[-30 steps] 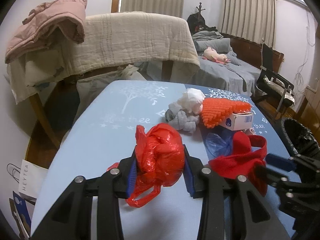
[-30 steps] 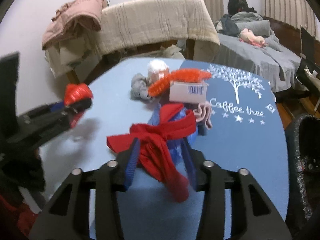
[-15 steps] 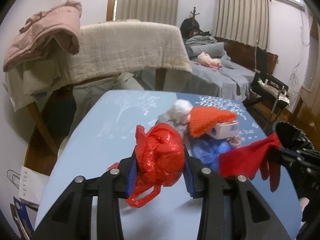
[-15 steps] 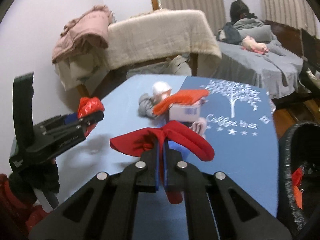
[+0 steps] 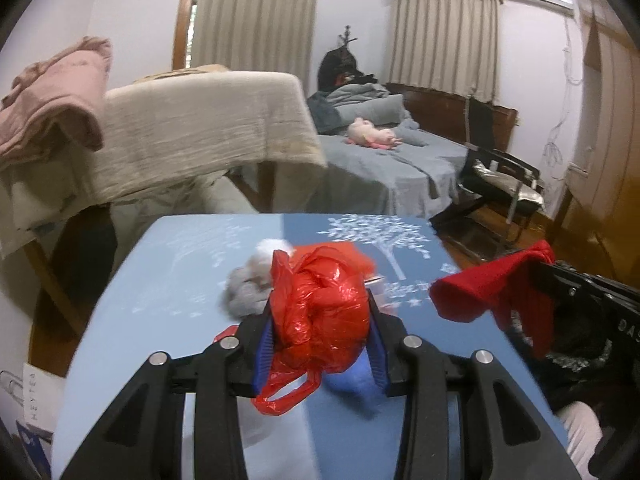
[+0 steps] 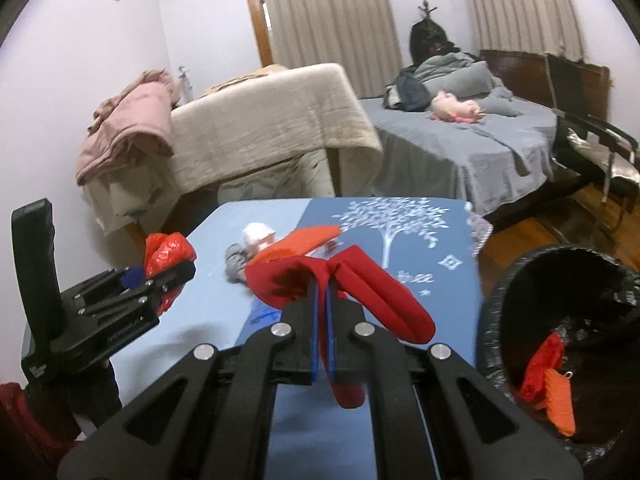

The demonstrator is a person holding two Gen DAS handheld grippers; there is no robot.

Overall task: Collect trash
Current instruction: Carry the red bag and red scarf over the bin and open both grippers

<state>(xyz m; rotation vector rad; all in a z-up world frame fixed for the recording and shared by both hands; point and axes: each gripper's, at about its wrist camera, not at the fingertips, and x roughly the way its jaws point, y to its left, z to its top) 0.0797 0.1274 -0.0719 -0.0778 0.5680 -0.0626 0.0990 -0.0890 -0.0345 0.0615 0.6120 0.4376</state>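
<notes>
trash in both grippers, lifted clear of the table beside the bin

the left gripper (image 5: 320, 332) has its jaws partway closed around a crumpled red plastic bag (image 5: 320, 316), its handle loop hanging below; the right gripper (image 6: 322, 328) is pinched fully together on a red cloth (image 6: 340, 284) that droops to both sides. both loads hang above the blue table (image 6: 432, 264), probably so they can swing over to the black-lined bin (image 6: 560, 320) at the table's right edge, where red and orange scraps already lie. a grey and white bundle (image 5: 248, 288), an orange piece (image 6: 304, 240) and a blue bag (image 6: 262, 312) remain on the table. nothing seems to block the bin's mouth.
</notes>
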